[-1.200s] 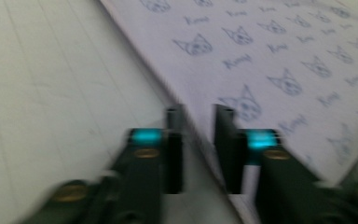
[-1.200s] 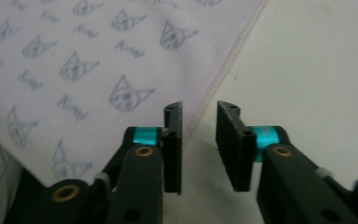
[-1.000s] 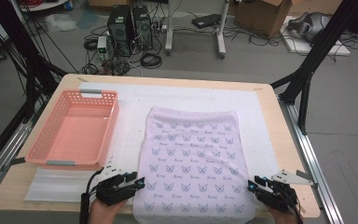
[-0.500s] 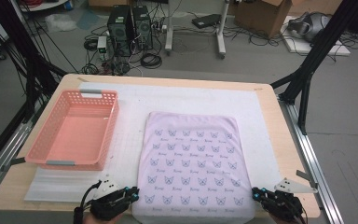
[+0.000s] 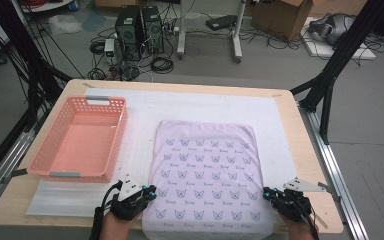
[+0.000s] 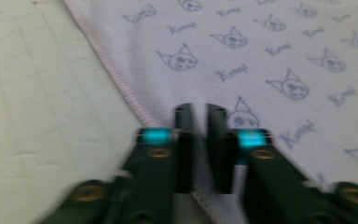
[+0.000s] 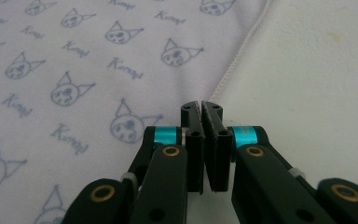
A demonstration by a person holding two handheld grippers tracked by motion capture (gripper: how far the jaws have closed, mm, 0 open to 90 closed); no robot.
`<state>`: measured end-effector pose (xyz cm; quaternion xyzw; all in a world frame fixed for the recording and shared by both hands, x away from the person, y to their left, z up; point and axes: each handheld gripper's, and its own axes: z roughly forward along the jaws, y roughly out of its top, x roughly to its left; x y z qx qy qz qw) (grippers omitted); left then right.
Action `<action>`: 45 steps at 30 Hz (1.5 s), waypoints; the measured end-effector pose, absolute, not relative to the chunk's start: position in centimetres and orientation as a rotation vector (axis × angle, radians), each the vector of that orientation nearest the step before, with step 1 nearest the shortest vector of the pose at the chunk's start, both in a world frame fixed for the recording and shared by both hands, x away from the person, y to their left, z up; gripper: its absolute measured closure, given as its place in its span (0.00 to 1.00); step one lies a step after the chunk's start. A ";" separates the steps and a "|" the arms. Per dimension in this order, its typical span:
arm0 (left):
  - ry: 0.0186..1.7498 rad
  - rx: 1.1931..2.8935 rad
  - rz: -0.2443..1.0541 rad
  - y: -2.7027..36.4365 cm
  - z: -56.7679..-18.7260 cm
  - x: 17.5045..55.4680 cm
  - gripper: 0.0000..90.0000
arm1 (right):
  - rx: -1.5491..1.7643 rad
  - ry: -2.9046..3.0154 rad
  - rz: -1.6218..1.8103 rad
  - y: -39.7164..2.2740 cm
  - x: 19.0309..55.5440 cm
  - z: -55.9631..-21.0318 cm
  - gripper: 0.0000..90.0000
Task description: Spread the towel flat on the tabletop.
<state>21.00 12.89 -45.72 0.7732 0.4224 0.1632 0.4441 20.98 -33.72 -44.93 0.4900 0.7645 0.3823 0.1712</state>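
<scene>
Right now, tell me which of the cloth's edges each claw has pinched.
Left claw grips the cloth's side edge toward the pink basket; right claw grips the opposite side edge, both near the front corners.

Lilac cat-print cloth (image 5: 207,175), pink basket (image 5: 77,140)

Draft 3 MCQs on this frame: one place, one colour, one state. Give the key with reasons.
1. Where is the basket relative to the cloth?
A. to its left
B. to its right
C. on top of it

2. What colour is the basket?
A. blue
B. pink
C. green

3. How do the left gripper and right gripper stand?
A. wide open above the basket
B. one in the basket
C. shut at the cloth's near corners

Key: 1 A, the high view shows it beside the cloth's left edge. 2 B, pink lattice walls. 3 C, jaws have just closed at the hems; whether cloth is pinched is unclear.
</scene>
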 end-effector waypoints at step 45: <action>0.964 1.695 0.320 14.5 -43.8 27.5 0.34 | 1.333 2.031 1.124 -34.5 28.8 -43.7 0.79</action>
